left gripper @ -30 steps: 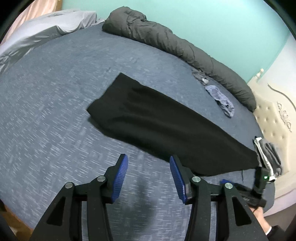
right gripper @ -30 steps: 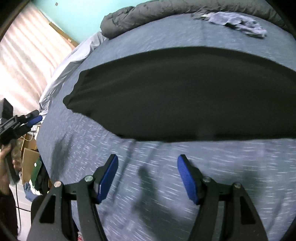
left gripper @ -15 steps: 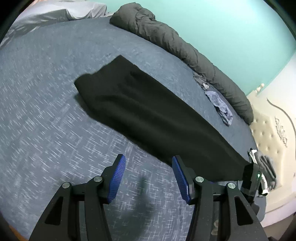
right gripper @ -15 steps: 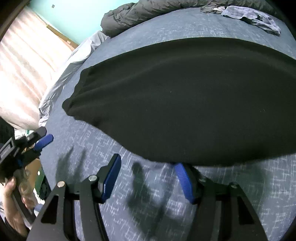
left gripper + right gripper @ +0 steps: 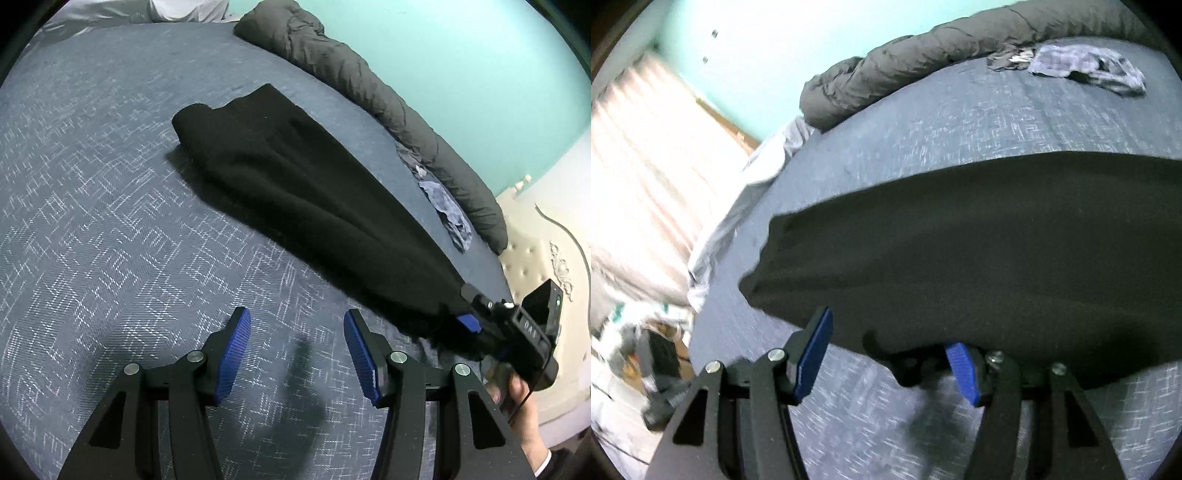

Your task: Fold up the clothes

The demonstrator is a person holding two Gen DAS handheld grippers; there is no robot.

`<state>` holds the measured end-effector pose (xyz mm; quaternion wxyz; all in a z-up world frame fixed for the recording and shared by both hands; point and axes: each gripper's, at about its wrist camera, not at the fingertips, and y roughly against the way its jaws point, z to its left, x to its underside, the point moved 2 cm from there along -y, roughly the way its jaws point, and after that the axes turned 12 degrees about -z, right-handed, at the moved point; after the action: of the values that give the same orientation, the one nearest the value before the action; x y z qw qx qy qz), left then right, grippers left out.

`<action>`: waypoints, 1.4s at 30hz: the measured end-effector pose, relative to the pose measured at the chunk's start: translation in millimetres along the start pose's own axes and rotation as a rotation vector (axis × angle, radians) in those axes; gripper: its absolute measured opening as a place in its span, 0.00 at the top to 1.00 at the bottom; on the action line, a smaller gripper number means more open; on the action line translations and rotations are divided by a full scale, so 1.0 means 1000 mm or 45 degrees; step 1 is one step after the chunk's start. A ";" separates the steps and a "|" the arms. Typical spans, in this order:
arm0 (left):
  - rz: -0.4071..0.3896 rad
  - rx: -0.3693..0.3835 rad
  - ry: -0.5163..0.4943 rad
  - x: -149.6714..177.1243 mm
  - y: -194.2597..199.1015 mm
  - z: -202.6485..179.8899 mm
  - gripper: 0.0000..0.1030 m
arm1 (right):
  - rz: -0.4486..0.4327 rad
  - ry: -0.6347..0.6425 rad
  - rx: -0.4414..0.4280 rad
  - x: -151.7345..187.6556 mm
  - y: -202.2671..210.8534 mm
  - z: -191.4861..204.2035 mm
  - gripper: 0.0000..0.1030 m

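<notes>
A long black garment (image 5: 310, 206) lies flat on the blue bed (image 5: 92, 221). The left claw (image 5: 297, 354) hovers just beside its near edge, jaws apart and empty. The right claw (image 5: 886, 354) meets the garment's hem, jaws apart around it.

Home bedroom. Evidence: wide bed (image 5: 92, 229) under blue-grey woven cover; rolled grey duvet (image 5: 354, 77) along turquoise wall (image 5: 461, 55); cream tufted headboard (image 5: 532, 258); pale curtain (image 5: 646, 177); loose crumpled clothing (image 5: 1089, 70) on the bed.
</notes>
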<state>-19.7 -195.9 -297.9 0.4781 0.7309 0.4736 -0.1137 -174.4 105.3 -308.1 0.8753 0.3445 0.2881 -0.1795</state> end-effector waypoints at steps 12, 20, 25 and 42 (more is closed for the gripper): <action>-0.011 0.014 -0.007 -0.003 0.005 0.001 0.45 | 0.103 0.088 0.066 0.030 -0.004 0.001 0.40; -0.015 0.004 -0.001 0.001 0.009 -0.004 0.45 | 0.160 0.263 0.137 0.055 -0.007 0.005 0.41; -0.010 0.007 -0.011 0.001 0.009 -0.006 0.45 | 0.159 0.357 0.181 0.053 -0.018 0.013 0.40; -0.022 -0.002 -0.014 0.000 0.007 -0.016 0.45 | 0.255 0.593 0.060 0.069 -0.010 0.027 0.95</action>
<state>-18.8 -184.0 -285.5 0.4802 0.7259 0.4773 -0.1215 -116.7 70.9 -340.3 0.7904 0.4238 0.4421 -0.0146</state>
